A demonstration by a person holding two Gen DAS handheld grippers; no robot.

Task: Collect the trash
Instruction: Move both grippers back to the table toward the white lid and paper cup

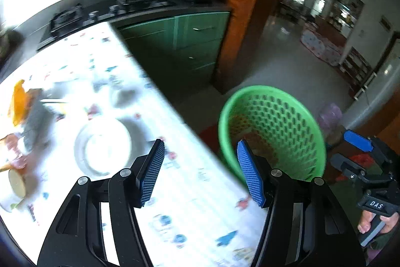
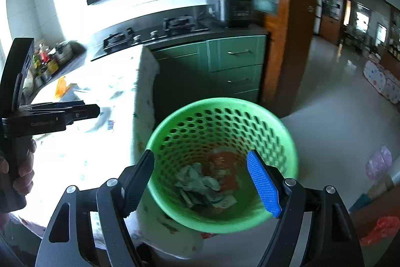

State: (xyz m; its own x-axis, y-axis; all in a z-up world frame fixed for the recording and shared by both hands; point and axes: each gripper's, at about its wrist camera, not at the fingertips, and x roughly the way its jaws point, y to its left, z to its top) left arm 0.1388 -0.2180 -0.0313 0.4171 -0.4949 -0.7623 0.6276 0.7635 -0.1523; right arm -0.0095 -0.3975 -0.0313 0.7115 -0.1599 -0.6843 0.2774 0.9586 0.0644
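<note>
Green perforated basket (image 2: pixel 222 164) on the floor just off the table edge (image 1: pixel 175 114), crumpled paper and orange scraps (image 2: pixel 207 182) inside (blurred). Open floor at 2 o'clock. Right gripper (image 2: pixel 202 182) wide open, empty, above the basket; left gripper (image 1: pixel 200 172) open, empty, basket at 2 o'clock.

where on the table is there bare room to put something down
Free: the patterned tablecloth strip between the round white dish and the table's edge by the green basket. Crowded: the far left side, where the orange wrapper, a cup and blurred litter cluster.
</note>
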